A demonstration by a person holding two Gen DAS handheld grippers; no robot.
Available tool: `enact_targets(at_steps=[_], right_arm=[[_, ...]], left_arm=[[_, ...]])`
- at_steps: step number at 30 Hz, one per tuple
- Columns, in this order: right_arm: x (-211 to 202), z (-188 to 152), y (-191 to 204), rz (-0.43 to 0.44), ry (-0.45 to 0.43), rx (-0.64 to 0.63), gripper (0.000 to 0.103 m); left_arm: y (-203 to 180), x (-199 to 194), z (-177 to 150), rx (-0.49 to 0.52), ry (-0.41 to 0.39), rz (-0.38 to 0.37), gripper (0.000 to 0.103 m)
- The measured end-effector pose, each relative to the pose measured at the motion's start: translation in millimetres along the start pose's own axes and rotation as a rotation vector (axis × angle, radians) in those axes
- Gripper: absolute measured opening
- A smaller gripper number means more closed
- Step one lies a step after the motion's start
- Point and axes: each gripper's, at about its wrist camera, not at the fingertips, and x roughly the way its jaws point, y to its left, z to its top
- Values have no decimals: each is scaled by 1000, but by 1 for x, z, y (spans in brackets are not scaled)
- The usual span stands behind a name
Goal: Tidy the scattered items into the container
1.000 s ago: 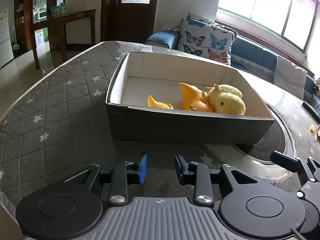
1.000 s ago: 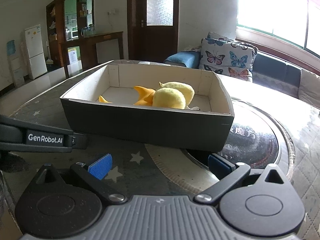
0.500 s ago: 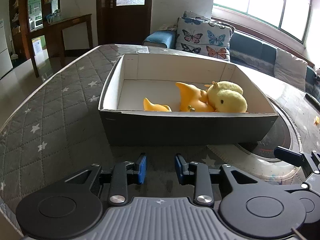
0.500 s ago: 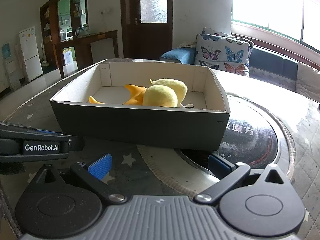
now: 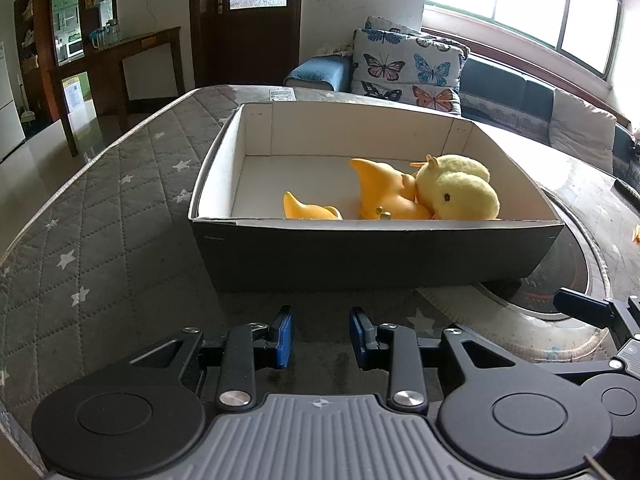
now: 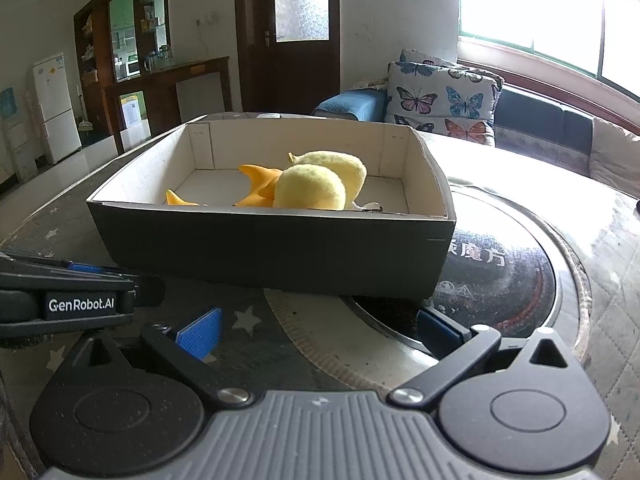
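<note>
While both grippers point down at the table, the scene reads as follows.

Left gripper: left gripper (image 5: 320, 338) sits at lower centre of the left wrist view; blue pads (image 5: 285, 336) stand apart with only table surface between them; released, grasping nothing.

Right gripper: right gripper (image 6: 318, 330) fills the bottom of the right wrist view; jaws spread wide, one blue pad lower left, the other lower right; released, nothing between them. Part of it also shows at the lower right edge of the left wrist view.

Container: dark cardboard box (image 5: 376, 252) with pale inner walls, at centre frame in both views, just beyond the fingertips, not touched by either gripper. Its right corner overlaps the round dark cooktop (image 6: 520, 280) set into the table.

Contents: yellow plush chick (image 5: 460, 192) lies in the right half of the box, pressed against an orange toy (image 5: 384, 196); a smaller orange piece (image 5: 308, 210) lies left of them near the front wall. From the right wrist view the chick (image 6: 316, 188) hides most of the orange toy.

Table: grey quilted cover with white stars (image 5: 100, 220) spreads over the left of the frame.

Background: butterfly cushion (image 5: 408, 68) on a sofa at upper right; dark wooden door (image 6: 288, 40) at upper centre.
</note>
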Motion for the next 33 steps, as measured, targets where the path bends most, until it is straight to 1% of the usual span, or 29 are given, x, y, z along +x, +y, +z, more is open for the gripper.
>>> enact_targets(at_steps=[6,19,33], right_arm=[[-2,0,-1,0,-2,1,103],[-4,4,-3,3,-15,6,103],[-1,7,-6,7,-10,13,103]], left_arm=[[-3,-2,0,14,-7,3,33],[-10,-9,6,56,-53,29,33],[-12,-4,9,69,-52,35,33]])
